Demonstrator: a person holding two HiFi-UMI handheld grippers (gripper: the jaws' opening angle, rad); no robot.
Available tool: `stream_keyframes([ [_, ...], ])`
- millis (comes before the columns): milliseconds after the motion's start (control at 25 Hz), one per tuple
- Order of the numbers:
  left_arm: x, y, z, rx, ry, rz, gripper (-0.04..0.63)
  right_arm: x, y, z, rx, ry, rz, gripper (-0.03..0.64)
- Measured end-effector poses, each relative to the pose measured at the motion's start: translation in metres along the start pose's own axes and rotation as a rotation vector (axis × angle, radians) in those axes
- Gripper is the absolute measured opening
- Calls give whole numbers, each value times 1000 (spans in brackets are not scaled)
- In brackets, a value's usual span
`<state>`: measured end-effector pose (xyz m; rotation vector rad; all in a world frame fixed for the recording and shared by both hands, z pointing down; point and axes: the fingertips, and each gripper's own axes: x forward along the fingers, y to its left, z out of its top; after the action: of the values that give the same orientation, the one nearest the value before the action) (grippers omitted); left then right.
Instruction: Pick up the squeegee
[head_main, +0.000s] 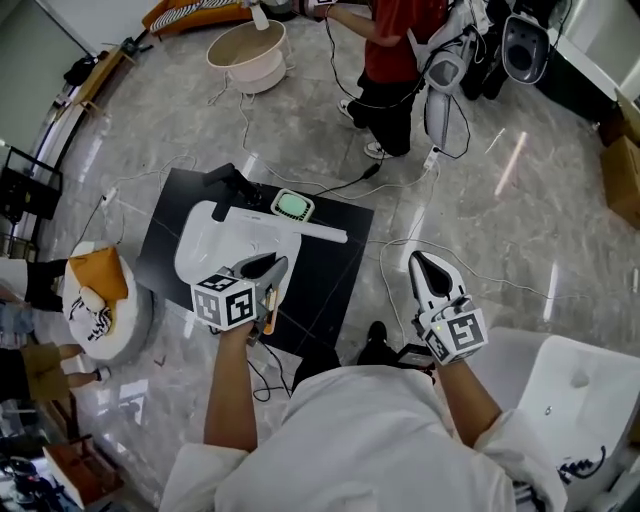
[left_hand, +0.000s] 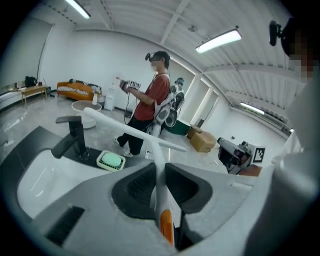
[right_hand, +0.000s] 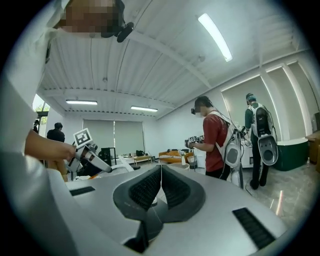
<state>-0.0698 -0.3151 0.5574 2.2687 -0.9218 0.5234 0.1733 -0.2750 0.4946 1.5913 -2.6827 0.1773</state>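
The squeegee (head_main: 318, 233) has a long white blade and a white handle with an orange end (left_hand: 166, 227). My left gripper (head_main: 272, 266) is shut on that handle, holding the squeegee up over the white sink basin (head_main: 203, 250). In the left gripper view the handle runs up between the dark pads (left_hand: 140, 185) to the T-shaped blade (left_hand: 125, 127). My right gripper (head_main: 422, 262) hangs to the right above the floor. Its jaws (right_hand: 161, 175) are shut with nothing between them.
The basin sits on a black mat (head_main: 165, 225) with a black faucet (head_main: 232, 183) and a green soap dish (head_main: 292, 206). A person in a red shirt (head_main: 395, 50) stands beyond, near a round tub (head_main: 247, 55). Cables cross the floor. A white chair (head_main: 580, 400) is at right.
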Motion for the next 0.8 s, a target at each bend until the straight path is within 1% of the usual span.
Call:
stream_keyframes([
  [160, -42, -8, 33, 47, -137, 8, 74, 13, 10, 31, -44, -47, 33, 14],
  [280, -69, -12, 44, 67, -215, 21, 72, 18, 17, 47, -62, -85, 53, 14],
  [480, -110, -27, 53, 115, -349, 37, 72, 19, 32, 57, -73, -112, 89, 14],
  [640, -146, -33, 71, 179, -489, 54, 71, 31, 46, 69, -82, -126, 123, 14],
  [800, -176, -42, 80, 249, -616, 82, 71, 38, 57, 74, -88, -135, 162, 14],
])
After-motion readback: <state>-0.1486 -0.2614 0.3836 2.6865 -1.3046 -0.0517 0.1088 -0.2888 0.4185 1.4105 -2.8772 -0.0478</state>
